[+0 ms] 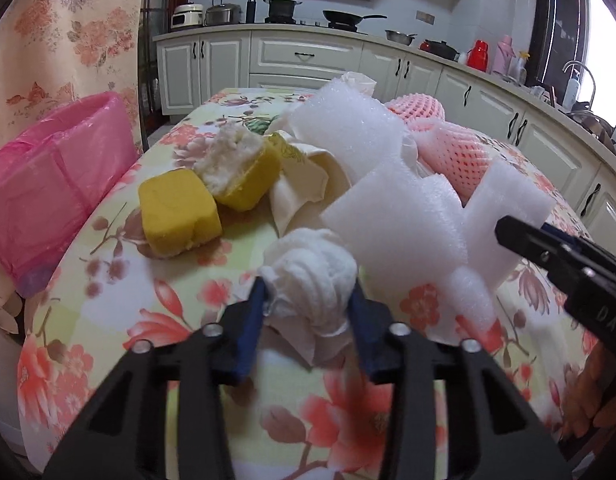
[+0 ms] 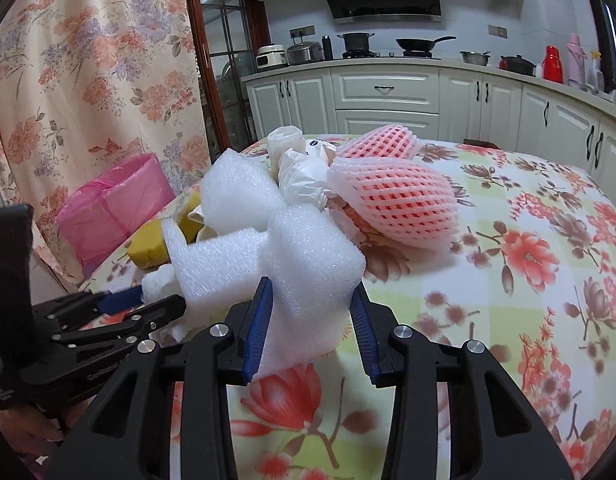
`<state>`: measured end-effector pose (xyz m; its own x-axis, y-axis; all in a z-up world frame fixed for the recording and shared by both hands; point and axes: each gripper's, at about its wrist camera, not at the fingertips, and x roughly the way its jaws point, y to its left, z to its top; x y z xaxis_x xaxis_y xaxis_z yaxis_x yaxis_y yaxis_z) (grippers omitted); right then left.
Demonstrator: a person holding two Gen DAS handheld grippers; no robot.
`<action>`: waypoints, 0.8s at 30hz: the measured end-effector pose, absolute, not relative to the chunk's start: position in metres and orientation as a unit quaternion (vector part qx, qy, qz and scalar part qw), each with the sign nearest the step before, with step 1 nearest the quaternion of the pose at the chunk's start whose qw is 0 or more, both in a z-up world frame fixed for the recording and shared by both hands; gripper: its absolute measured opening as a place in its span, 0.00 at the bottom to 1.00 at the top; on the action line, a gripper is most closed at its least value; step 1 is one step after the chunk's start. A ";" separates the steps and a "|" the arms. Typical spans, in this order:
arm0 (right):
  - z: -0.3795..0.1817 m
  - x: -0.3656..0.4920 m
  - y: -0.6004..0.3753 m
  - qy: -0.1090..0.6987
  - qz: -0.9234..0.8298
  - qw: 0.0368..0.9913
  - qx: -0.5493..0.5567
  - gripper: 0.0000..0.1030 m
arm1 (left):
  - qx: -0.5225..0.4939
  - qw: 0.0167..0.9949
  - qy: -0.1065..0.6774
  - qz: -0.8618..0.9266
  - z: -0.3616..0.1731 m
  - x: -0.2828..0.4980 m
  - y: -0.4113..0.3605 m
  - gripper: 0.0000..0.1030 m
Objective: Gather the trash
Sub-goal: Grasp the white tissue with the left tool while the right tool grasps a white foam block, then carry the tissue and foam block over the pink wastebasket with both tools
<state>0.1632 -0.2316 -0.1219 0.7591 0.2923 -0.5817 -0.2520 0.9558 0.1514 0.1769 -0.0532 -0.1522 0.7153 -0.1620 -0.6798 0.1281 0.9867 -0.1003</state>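
A heap of trash lies on the flowered tablecloth [image 1: 120,280]. My left gripper [image 1: 308,300] is shut on a crumpled white tissue ball [image 1: 311,276], its blue pads pressing both sides. My right gripper [image 2: 311,312] is shut on a white foam block [image 2: 308,276], part of a pile of foam pieces [image 1: 391,216]. In the right wrist view the left gripper [image 2: 148,304] shows at lower left beside the tissue ball [image 2: 158,284]. Two yellow sponge pieces [image 1: 180,216], crumpled cream paper [image 1: 304,188] and pink foam fruit nets [image 2: 395,200] lie behind.
A pink-lined trash bin [image 1: 52,184] stands off the table's left edge, in front of a flowered curtain [image 2: 88,80]. Kitchen cabinets [image 2: 383,96] and a stove with pots run along the back wall. The tablecloth at right [image 2: 539,280] is bare.
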 end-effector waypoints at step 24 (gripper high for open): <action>-0.067 0.122 -0.172 0.255 0.198 0.946 -0.021 0.38 | -0.062 0.957 0.281 -0.027 -0.100 0.099 0.034 0.26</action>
